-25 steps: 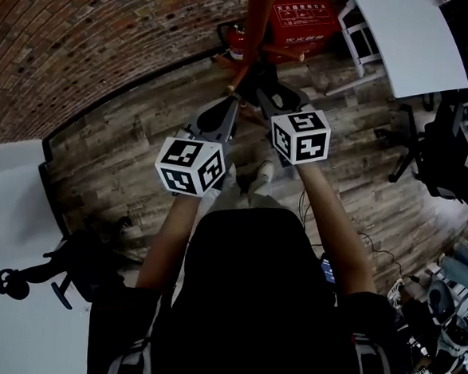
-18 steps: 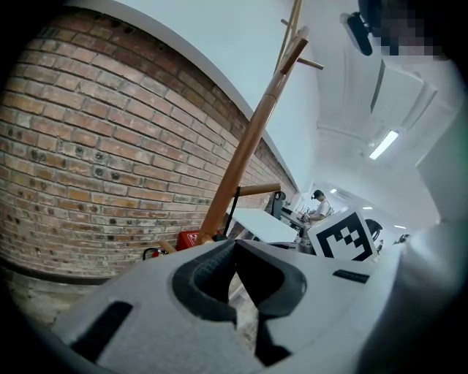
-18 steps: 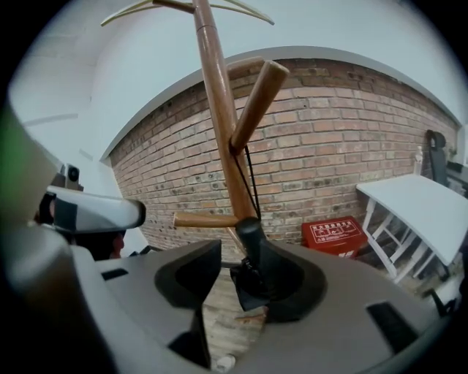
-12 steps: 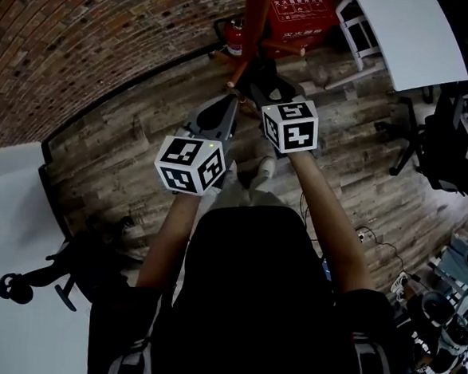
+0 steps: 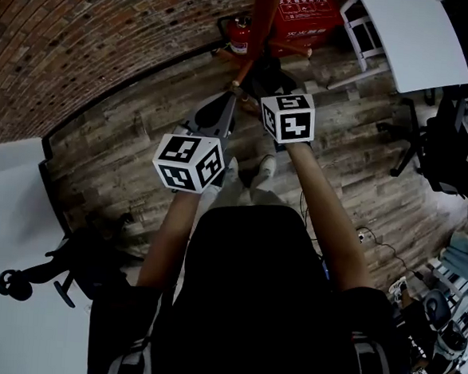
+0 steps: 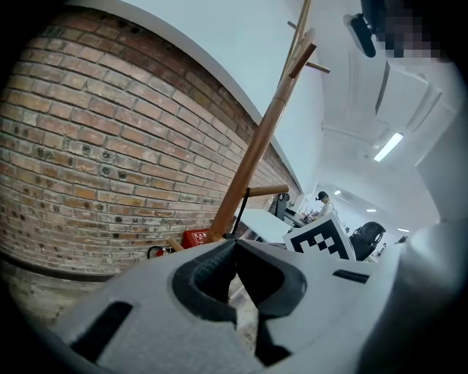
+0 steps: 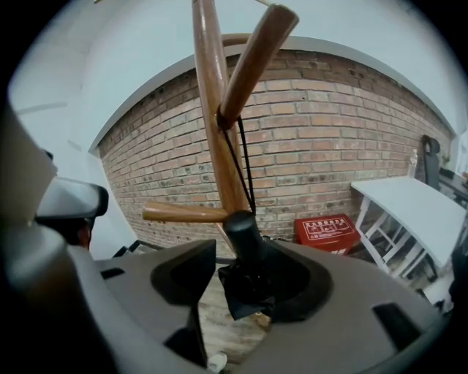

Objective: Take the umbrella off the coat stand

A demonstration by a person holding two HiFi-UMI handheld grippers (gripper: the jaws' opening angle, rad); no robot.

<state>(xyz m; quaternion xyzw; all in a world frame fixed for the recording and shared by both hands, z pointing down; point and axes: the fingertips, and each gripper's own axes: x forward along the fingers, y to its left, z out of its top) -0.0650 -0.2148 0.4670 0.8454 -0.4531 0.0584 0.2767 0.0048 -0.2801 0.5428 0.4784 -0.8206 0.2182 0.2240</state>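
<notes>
black cord (image 7: pixel 238 157) hung from a peg (image 7: pixel 252 58) of the coat stand (image 7: pixel 210 109), so not off yet: early on by the look of it, with the grasp, the lift and the carry away all left. umbrella (image 7: pixel 240 228) between the fingers of the right gripper (image 7: pixel 246 245), nearer the right-hand one, handle end up, canopy down, long axis close to upright. fingers spread wide, just been opening, pressing nothing. left gripper (image 6: pixel 234 242) clenched on nothing.
</notes>
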